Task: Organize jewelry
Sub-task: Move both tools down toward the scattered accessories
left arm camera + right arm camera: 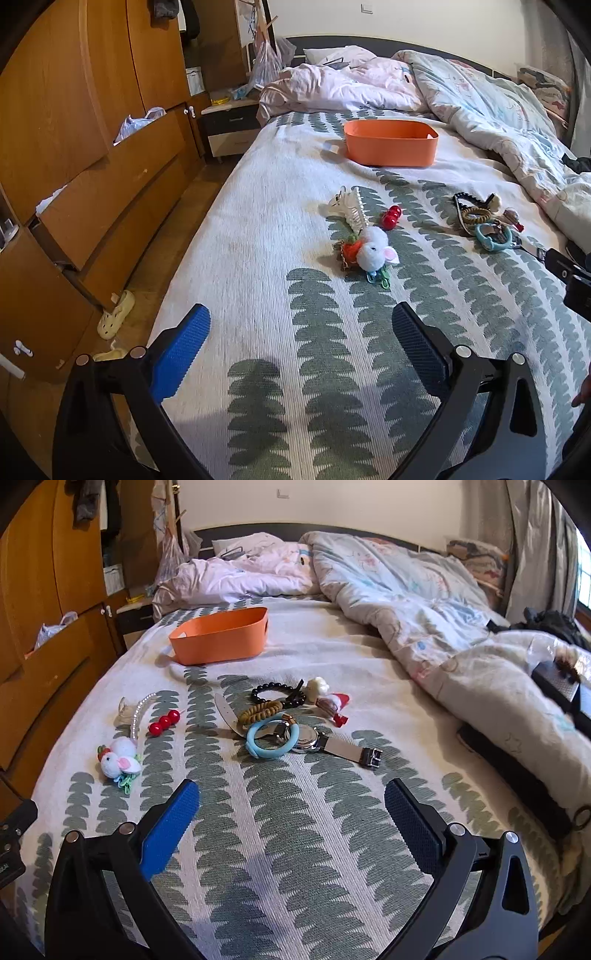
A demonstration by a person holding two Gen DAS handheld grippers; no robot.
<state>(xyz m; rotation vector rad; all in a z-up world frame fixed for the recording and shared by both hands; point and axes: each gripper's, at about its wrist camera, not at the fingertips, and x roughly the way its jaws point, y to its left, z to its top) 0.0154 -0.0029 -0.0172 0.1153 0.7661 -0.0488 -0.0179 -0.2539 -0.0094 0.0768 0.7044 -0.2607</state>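
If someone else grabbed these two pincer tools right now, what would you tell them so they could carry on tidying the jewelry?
Left gripper: open, empty, above the bedspread.
Right gripper: open, empty too.
The orange bin sits further up the bed; no jewelry shows in it.
Loose on the bed: watch, blue ring, black bead bracelet, red beads, pearl strand, plush charm.
Done: nothing visibly. Left: move each piece into the bin.

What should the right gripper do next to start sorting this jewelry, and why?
Probably move the right gripper forward and down onto the blue ring. Both grippers are open and empty, the orange bin stands farther up the bed, and the ring is about the nearest piece ahead of the right gripper, though it overlaps the watch.
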